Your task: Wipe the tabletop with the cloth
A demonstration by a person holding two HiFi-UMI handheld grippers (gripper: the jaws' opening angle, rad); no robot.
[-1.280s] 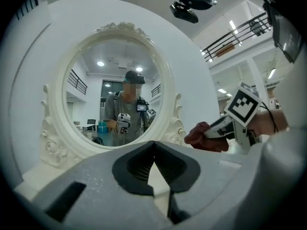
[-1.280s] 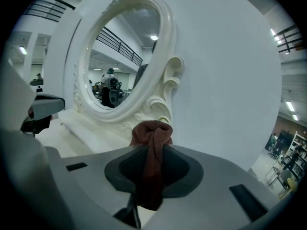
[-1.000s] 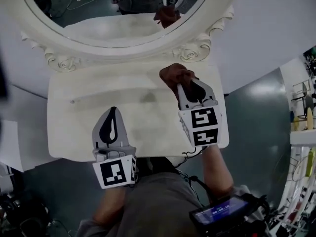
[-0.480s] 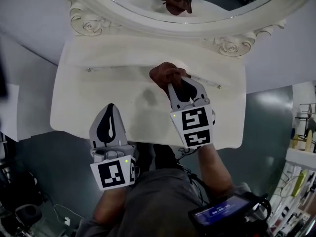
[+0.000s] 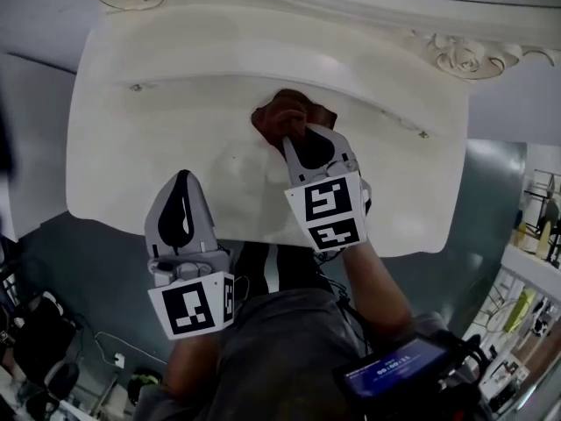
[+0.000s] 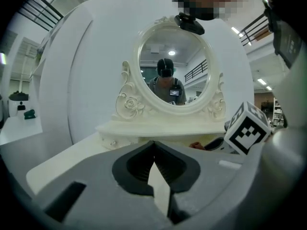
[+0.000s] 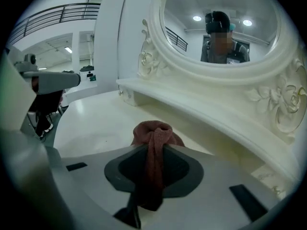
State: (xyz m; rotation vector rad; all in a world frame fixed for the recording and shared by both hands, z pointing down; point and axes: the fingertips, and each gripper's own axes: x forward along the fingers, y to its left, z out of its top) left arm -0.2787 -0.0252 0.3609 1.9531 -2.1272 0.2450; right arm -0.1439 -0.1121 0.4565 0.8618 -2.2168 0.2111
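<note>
A bunched reddish-brown cloth [image 5: 285, 117] is pinched in my right gripper [image 5: 300, 136], which is shut on it and tilts down toward the middle of the white tabletop [image 5: 158, 139]. In the right gripper view the cloth [image 7: 154, 143] bulges past the jaw tips, and whether it touches the tabletop [image 7: 91, 126] I cannot tell. My left gripper [image 5: 181, 181] is shut with nothing in it and hangs over the table's near left edge. In the left gripper view its jaws [image 6: 153, 145] meet at the tips, and the right gripper's marker cube [image 6: 247, 127] shows at the right.
An ornate white mirror frame [image 6: 129, 99] stands on a raised shelf [image 7: 201, 109] at the back of the table. Two small knobs [image 5: 134, 87] sit on the shelf front. The person's body is against the near edge [image 5: 263, 235]. Dark floor surrounds the table.
Both grippers have come down and nearer the table. The right one has carried the cloth from the back right toward the middle of the top. The mirror has slid almost out of the head view.
</note>
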